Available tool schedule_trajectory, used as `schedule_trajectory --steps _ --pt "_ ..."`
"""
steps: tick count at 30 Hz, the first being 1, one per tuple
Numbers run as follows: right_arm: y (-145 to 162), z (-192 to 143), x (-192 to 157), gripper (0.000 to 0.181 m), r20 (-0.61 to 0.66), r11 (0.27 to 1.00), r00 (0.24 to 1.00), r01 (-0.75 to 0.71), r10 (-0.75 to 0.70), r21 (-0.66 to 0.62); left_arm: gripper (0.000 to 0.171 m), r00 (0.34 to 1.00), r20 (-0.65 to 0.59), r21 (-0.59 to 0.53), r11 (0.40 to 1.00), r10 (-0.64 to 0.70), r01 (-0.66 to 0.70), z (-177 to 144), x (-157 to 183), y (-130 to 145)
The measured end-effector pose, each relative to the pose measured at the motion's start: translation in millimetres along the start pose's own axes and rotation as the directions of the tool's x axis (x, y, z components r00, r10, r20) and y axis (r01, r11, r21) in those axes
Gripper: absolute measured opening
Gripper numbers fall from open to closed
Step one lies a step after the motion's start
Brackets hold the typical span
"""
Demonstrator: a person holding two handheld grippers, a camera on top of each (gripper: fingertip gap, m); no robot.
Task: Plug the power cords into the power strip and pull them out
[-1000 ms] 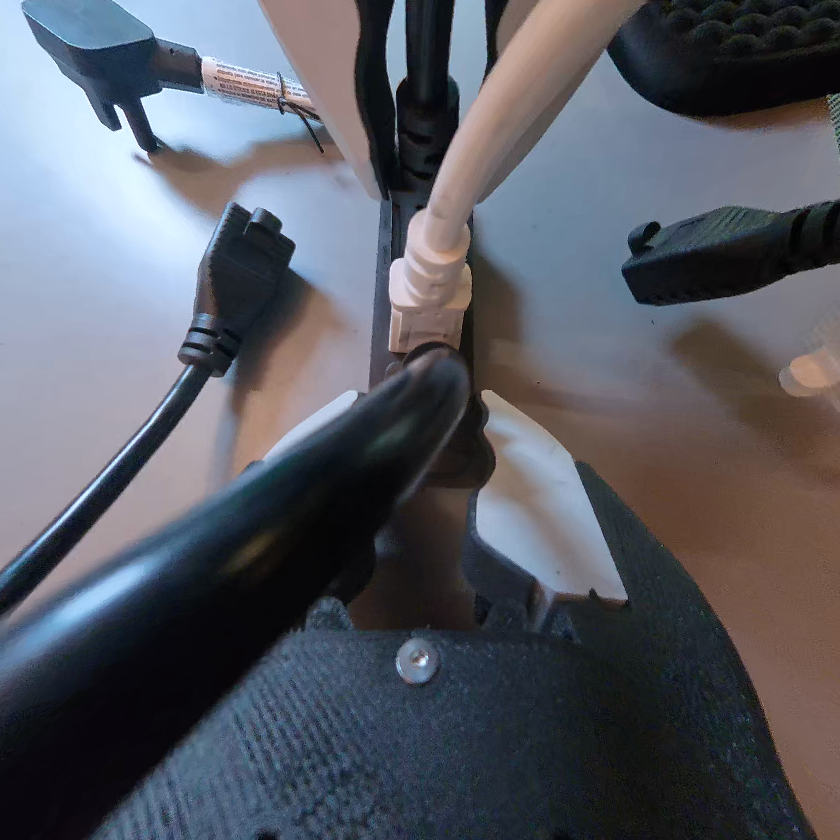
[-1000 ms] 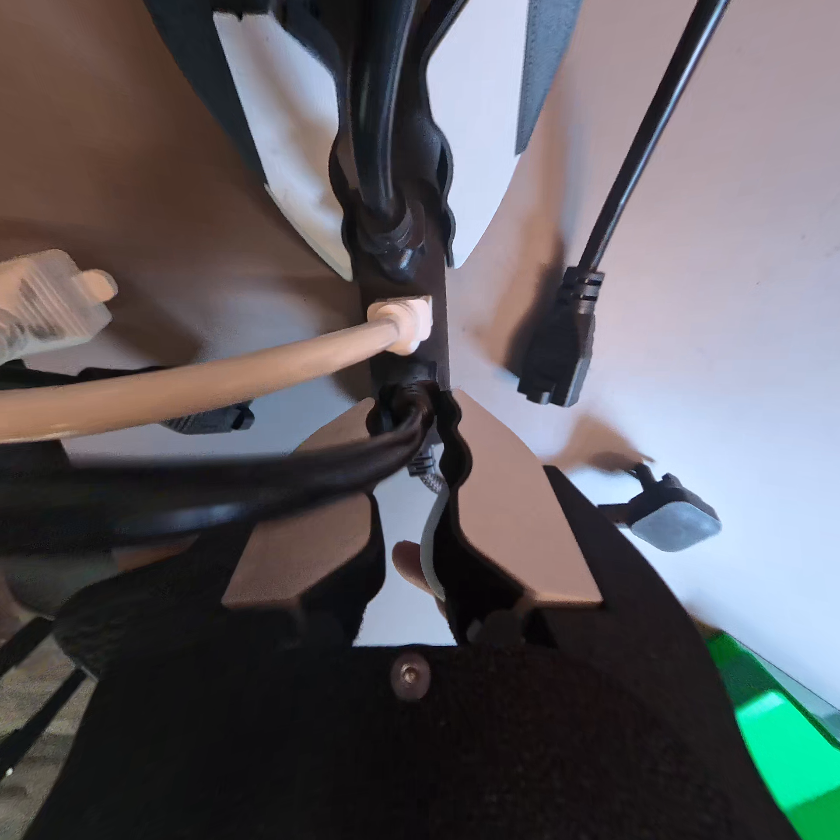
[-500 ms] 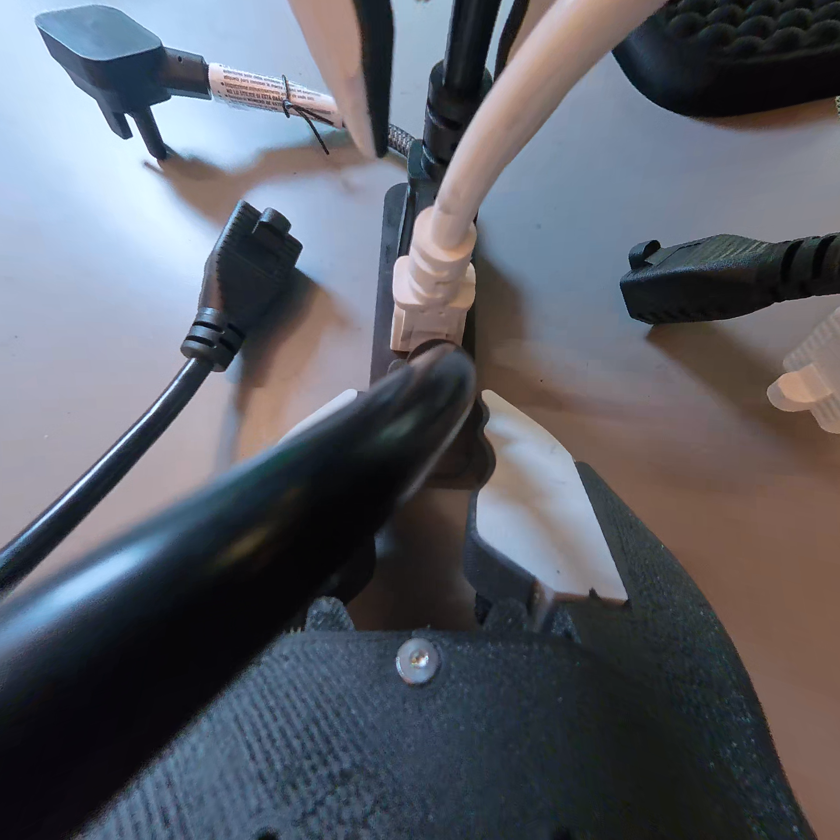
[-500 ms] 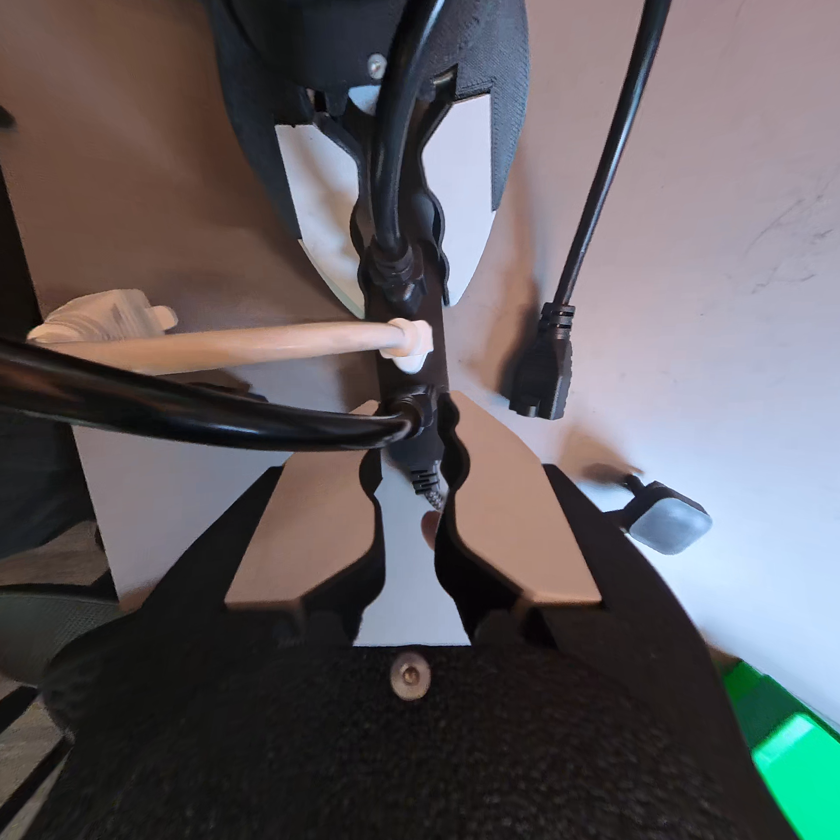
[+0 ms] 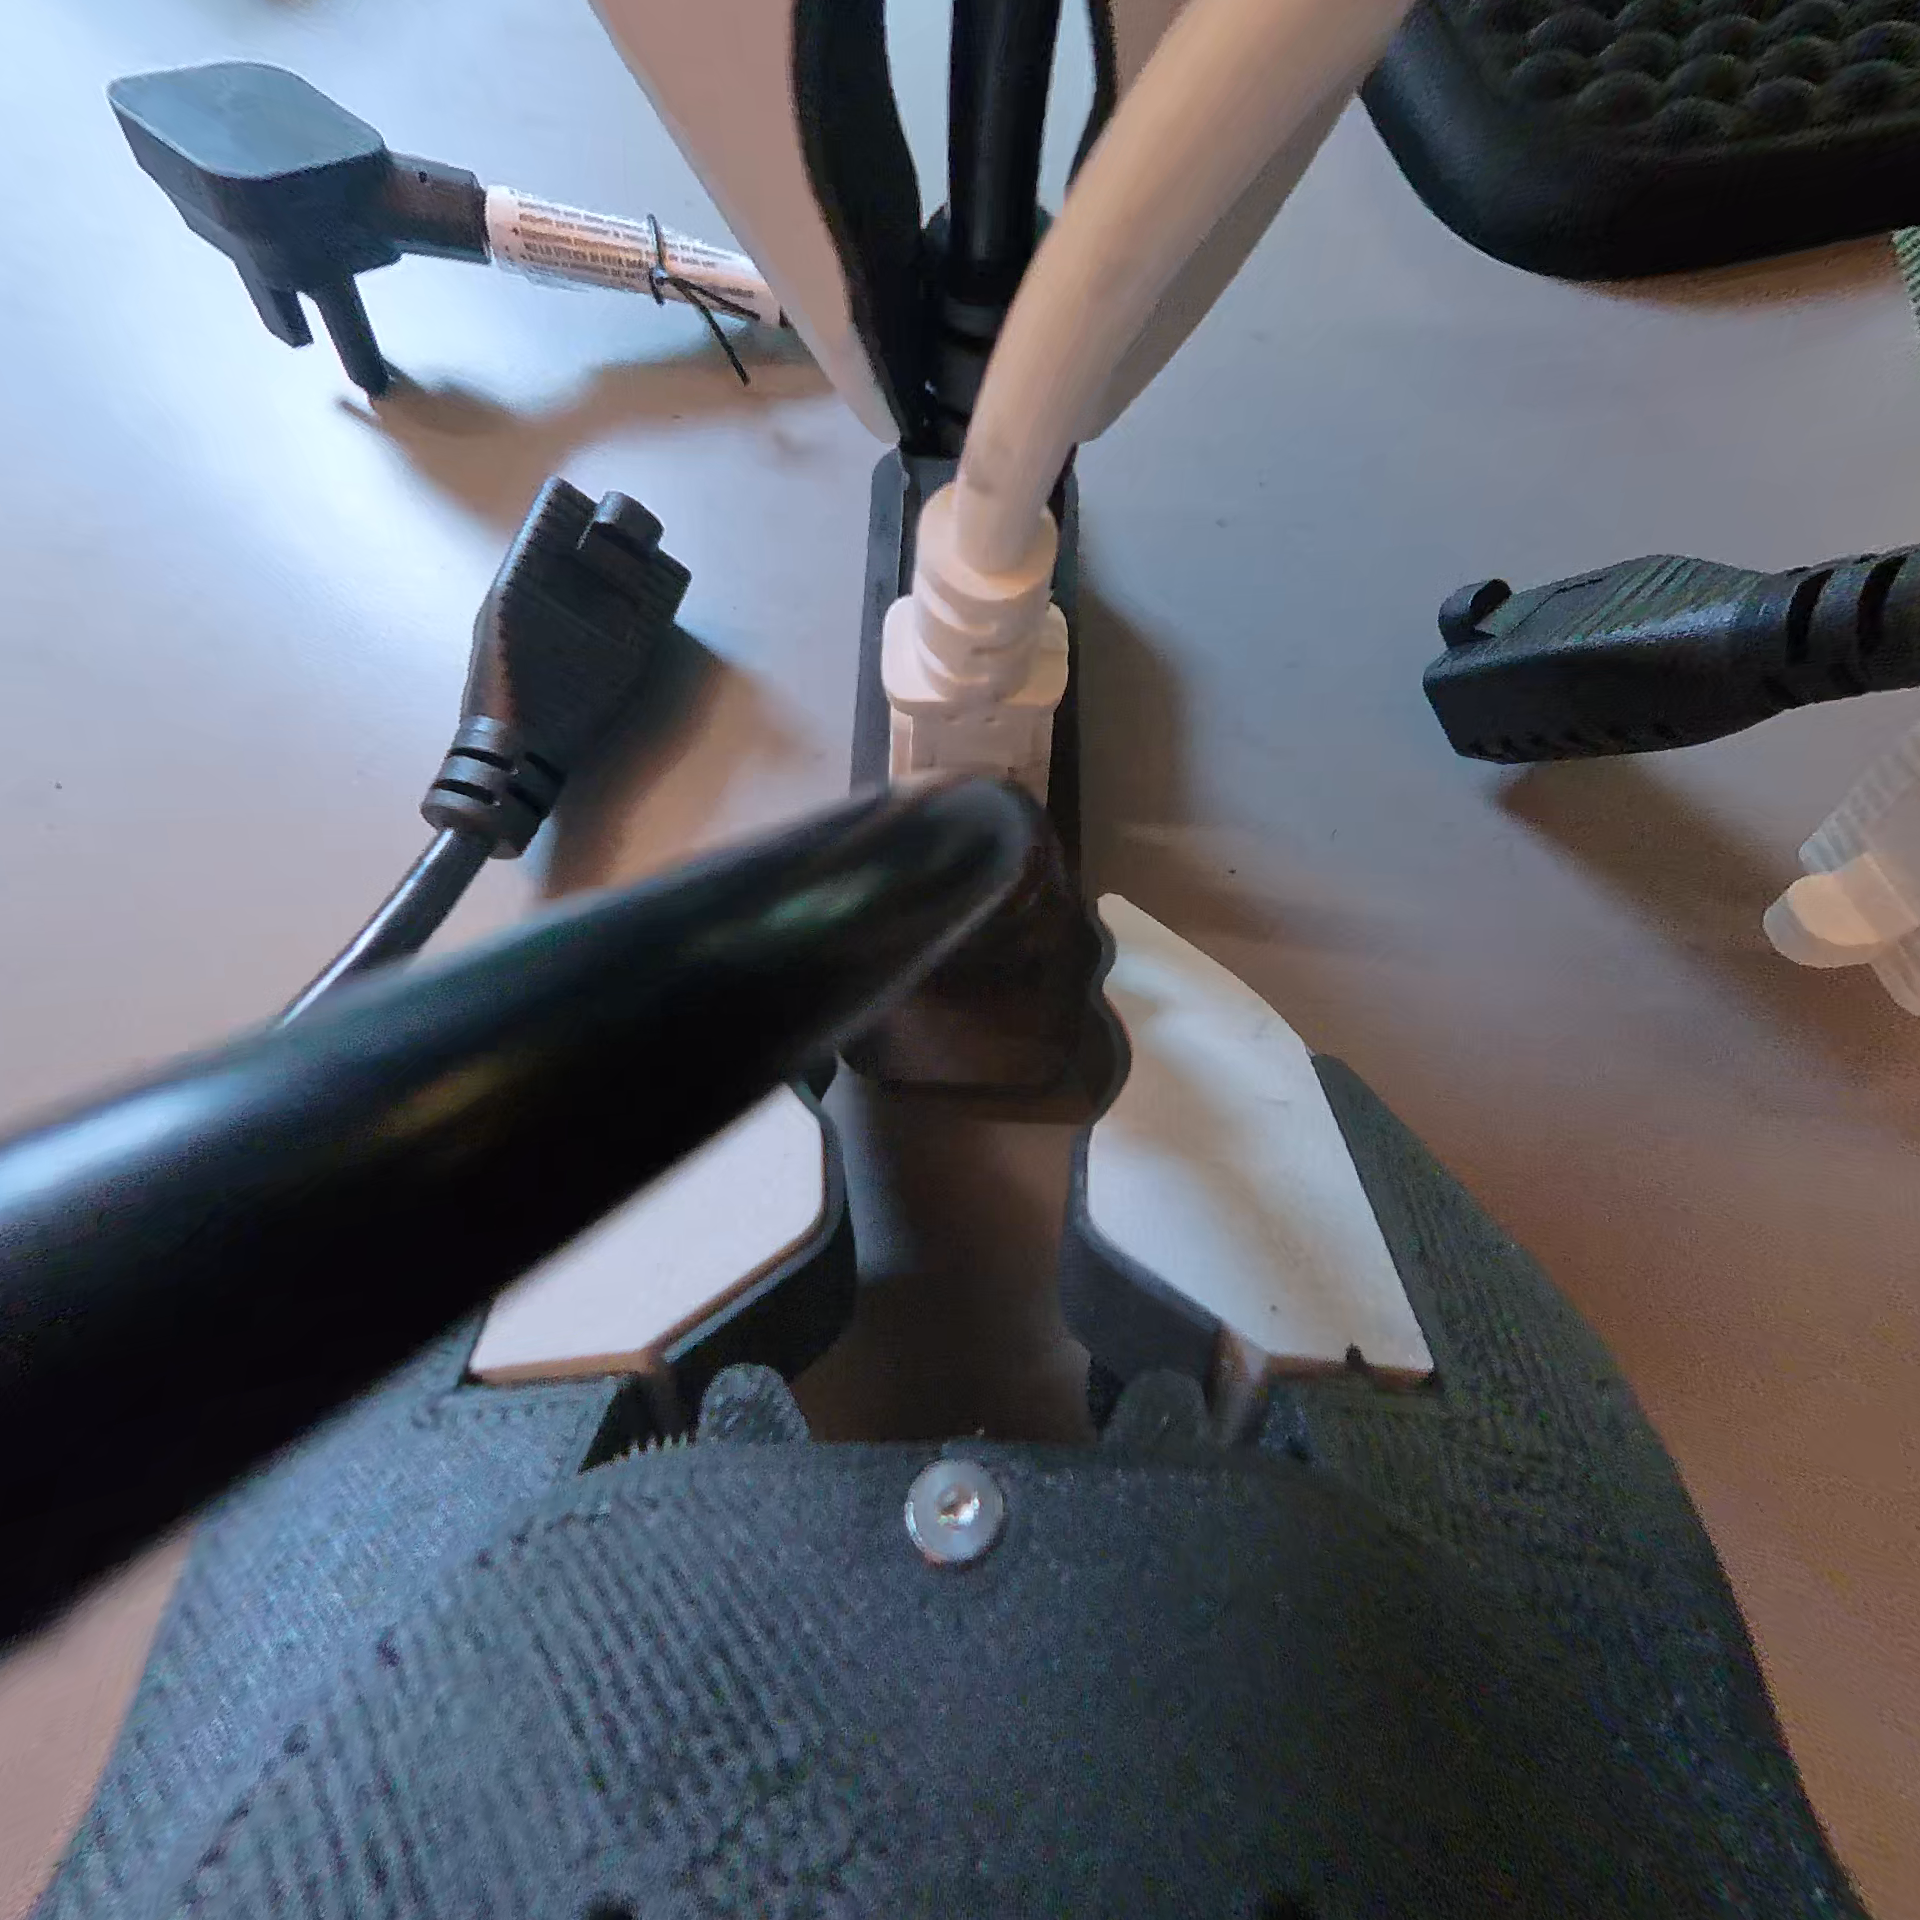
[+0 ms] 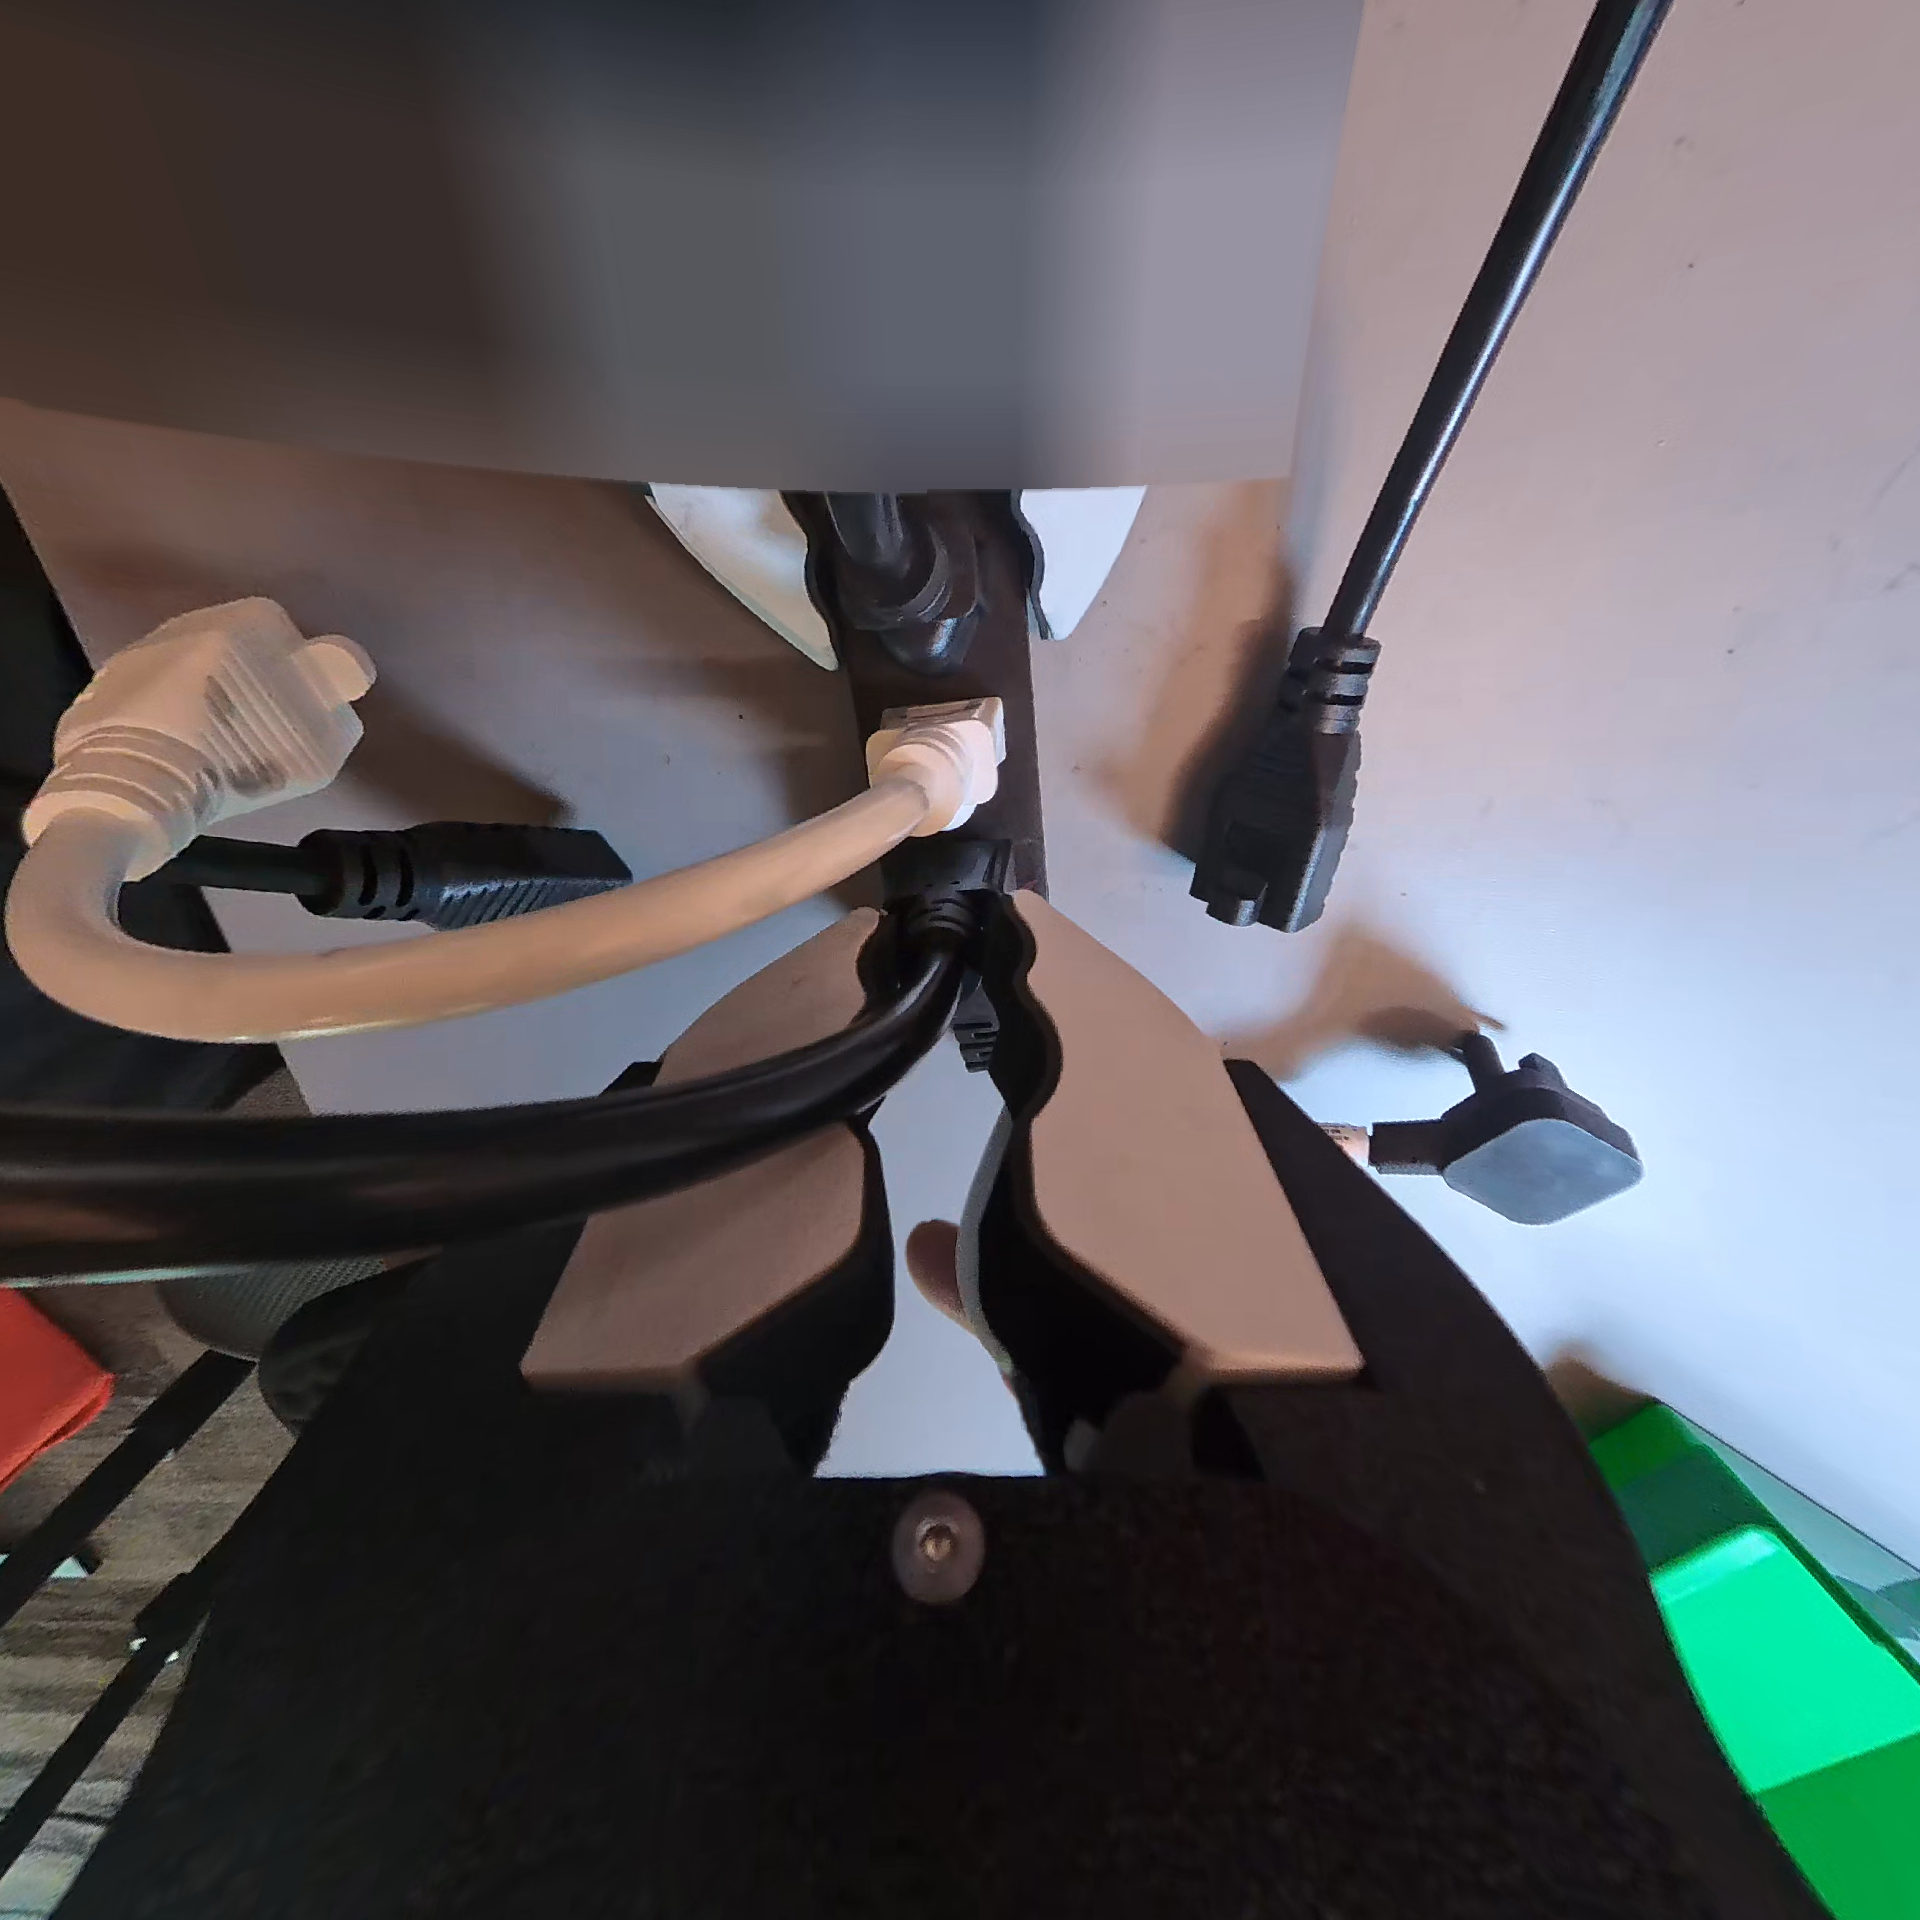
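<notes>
A narrow black power strip (image 5: 871,623) lies on the table with three plugs on it. My left gripper (image 5: 966,1003) is shut on the near black plug (image 5: 987,1029), whose thick black cord (image 5: 468,1122) runs off to the lower left. A white plug (image 5: 977,675) sits in the middle. My right gripper (image 6: 948,925) is shut on the black plug (image 6: 940,894) at the other end. The strip (image 6: 1023,769), the white plug (image 6: 935,753) and the left gripper's fingers (image 6: 748,566) also show in the right wrist view. The sockets are hidden.
Loose plugs lie around the strip: a black one (image 5: 571,623), a black adapter (image 5: 260,177), another black one (image 5: 1662,665) and a translucent white one (image 5: 1860,904). A dark textured cushion (image 5: 1662,104) is at the back right. A green object (image 6: 1766,1662) sits by the table edge. There is about 7 centimetres between the tips of the two grippers. The black adapter (image 5: 260,177) lies around 12 centimetres away from my right fingertips. It is also in sight in the right wrist view (image 6: 1523,1125).
The right gripper rose with its black plug half a second ago and has come back down to the strip's end. The left gripper has stayed on its plug.
</notes>
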State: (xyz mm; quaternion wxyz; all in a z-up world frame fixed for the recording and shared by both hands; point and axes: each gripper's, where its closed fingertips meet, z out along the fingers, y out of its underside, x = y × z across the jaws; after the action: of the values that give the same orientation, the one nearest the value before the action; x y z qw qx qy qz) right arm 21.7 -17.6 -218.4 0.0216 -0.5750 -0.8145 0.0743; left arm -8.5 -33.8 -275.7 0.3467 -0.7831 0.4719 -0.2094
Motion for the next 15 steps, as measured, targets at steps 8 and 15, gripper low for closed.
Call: schedule_trajectory --steps 8,15 --pt "0.9 0.3 -3.6 0.023 0.006 1.0 1.0 -0.015 0.015 0.019 0.047 1.0 -0.017 -0.002 1.0 0.008 -0.008 -1.2 1.7 -0.6" --pt "0.2 0.6 -5.5 0.022 -0.019 0.999 1.0 -0.023 0.024 0.042 0.047 1.0 -0.011 -0.008 1.0 -0.012 0.012 -1.6 3.4 0.1"
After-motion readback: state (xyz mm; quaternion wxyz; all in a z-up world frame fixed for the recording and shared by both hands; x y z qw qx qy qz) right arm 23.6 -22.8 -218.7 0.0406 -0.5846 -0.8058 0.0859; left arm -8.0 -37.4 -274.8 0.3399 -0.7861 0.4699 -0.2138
